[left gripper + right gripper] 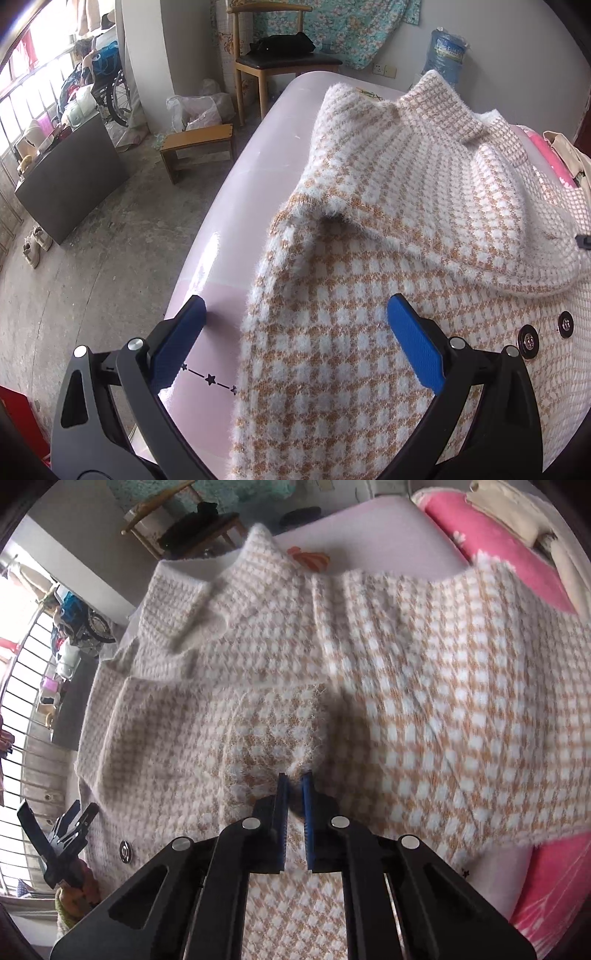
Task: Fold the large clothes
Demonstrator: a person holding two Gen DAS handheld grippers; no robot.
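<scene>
A fluffy cream-and-tan checked cardigan (pixel 406 221) (pixel 424 672) lies spread on a pale pink surface (pixel 255 155) (pixel 388 528). One sleeve (pixel 436 162) is folded across its body, and dark snap buttons (pixel 529 341) (pixel 125 851) show along the front. My left gripper (pixel 297 301) is open and hovers over the cardigan's left edge, one finger above the bare surface and the other above the knit. My right gripper (pixel 294 775) is shut on a pinched, raised fold of the cardigan (pixel 280 731). The left gripper (pixel 72 821) also shows at the lower left of the right wrist view.
A pink blanket (pixel 491 535) and beige cloth (pixel 517 506) lie at the surface's far side. On the concrete floor to the left stand a low wooden stool (pixel 199 144), a chair with a black bag (pixel 282 48), a dark cabinet (pixel 70 184) and a water jug (pixel 448 55).
</scene>
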